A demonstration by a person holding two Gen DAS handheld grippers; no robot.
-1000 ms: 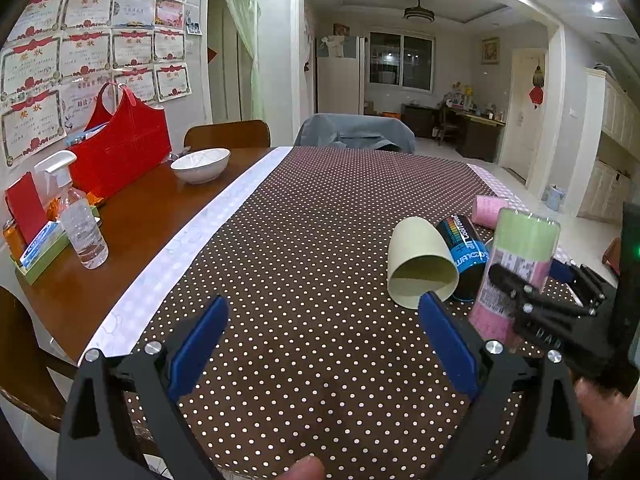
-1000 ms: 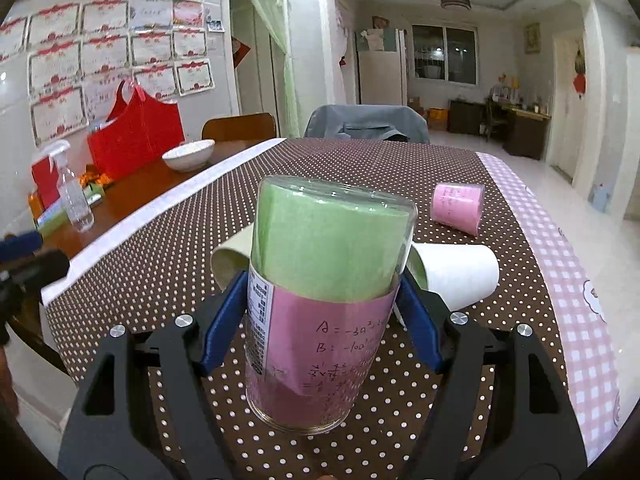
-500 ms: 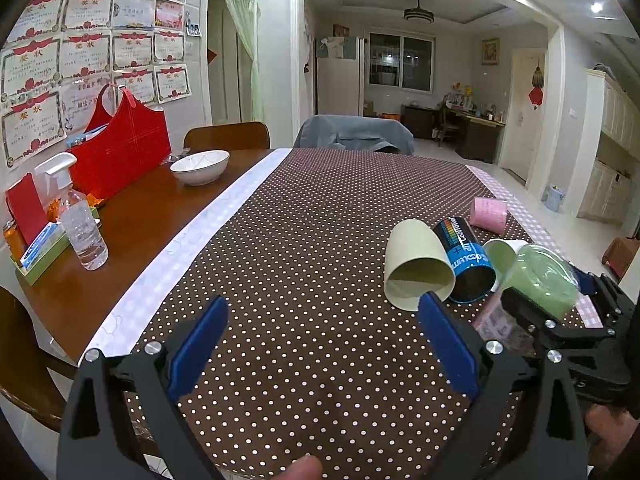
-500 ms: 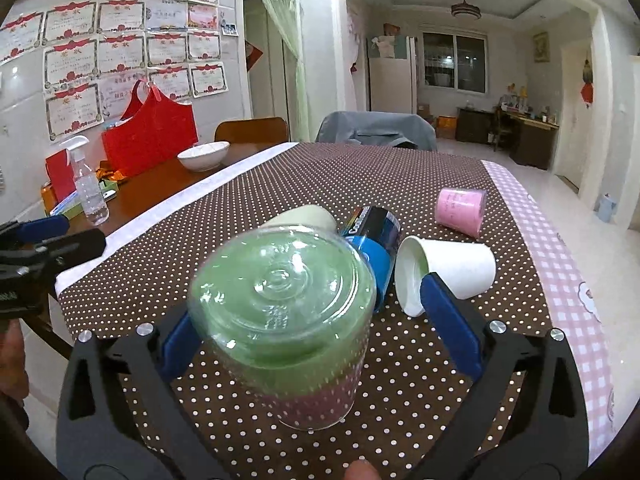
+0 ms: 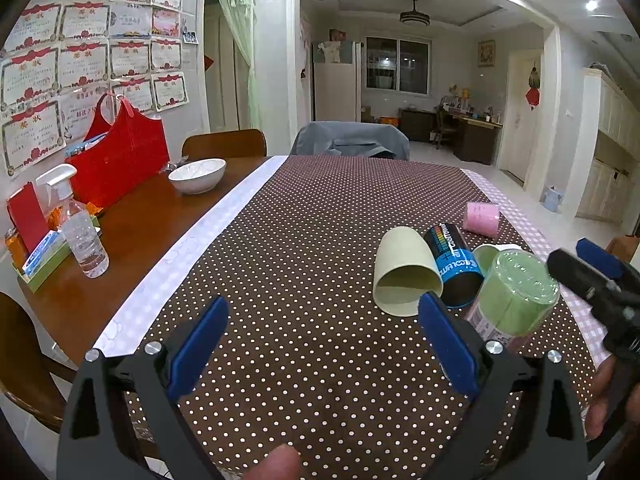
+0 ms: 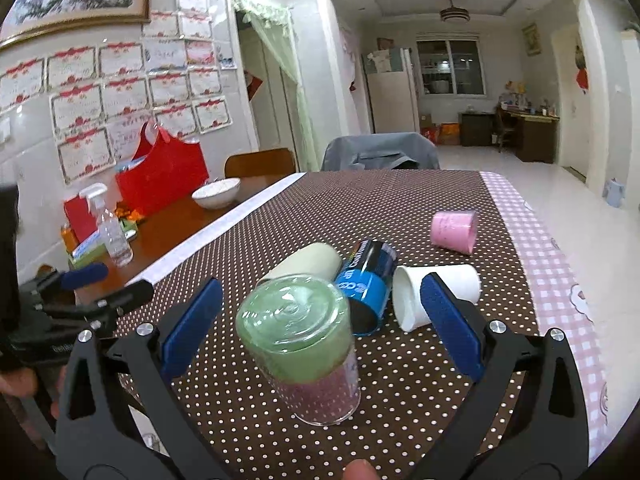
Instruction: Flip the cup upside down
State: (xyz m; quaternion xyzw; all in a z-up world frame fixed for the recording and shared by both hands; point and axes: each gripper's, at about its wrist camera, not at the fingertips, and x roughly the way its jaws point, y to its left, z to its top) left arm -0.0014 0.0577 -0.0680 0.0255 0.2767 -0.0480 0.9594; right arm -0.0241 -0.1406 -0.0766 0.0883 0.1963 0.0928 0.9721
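A clear cup with a green and pink paper lining (image 6: 304,348) stands upside down on the dotted tablecloth (image 6: 400,208), base up; it also shows in the left wrist view (image 5: 510,300). My right gripper (image 6: 320,328) is open, its blue pads apart on either side of the cup and not touching it. My left gripper (image 5: 324,340) is open and empty over the cloth, left of the cup. The right gripper's fingers (image 5: 592,276) show at the right edge of the left wrist view.
Behind the cup lie a cream cup (image 5: 404,276), a blue-black cup (image 5: 454,260), a white paper cup (image 6: 436,294) and a pink cup (image 6: 456,230). On the bare wood at left are a bowl (image 5: 197,175), a spray bottle (image 5: 78,224) and a red bag (image 5: 120,162).
My right gripper opened and let go of the clear cup, then drew back and up. The cup now stands upside down on the cloth. The left gripper has not moved.
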